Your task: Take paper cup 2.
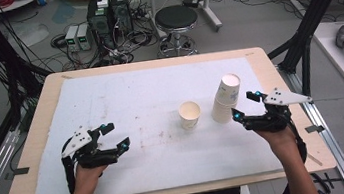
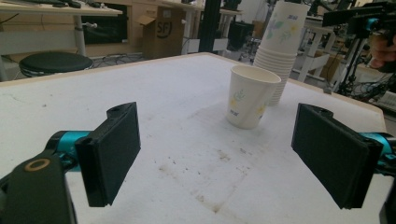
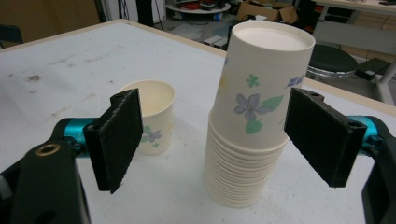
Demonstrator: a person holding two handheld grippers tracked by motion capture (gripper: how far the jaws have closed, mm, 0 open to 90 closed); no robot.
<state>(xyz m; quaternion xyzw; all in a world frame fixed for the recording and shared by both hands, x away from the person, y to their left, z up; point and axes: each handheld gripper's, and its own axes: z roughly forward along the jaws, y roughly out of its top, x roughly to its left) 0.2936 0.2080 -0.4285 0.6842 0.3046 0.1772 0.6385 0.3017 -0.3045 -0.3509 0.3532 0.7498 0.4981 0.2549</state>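
I've got a wide white mat (image 1: pixel 149 95) laid over the wooden table (image 1: pixel 37 120), a strip of bare wood showing all round, and plenty of open mat on my left and centre; the right side is the crowded part. The mat is matte and slightly fuzzy, scuffed with brown stains near the middle. The stack of cups (image 1: pixel 225 99) stands upside down on the right half of the mat, not far from the right edge, thin paper with a blue and green flower print, rims nested into a ribbed column at the bottom. A single cup (image 1: pixel 190 114) stands upright just left of the stack, mouth open, a small gap between them. My right gripper (image 1: pixel 247 106) sits right beside the stack on its near right, jaws spread wide; in the right gripper view the flat black foam-faced pads (image 3: pixel 119 137) stand either side of the stack (image 3: pixel 254 116), clear of the paper on both sides, gripping nothing, the single cup (image 3: pixel 152 114) behind the left pad. My left gripper (image 1: pixel 114 136) hovers over the near left of the mat, well apart from both cups, jaws wide too and empty, the single cup (image 2: pixel 250 95) ahead between them
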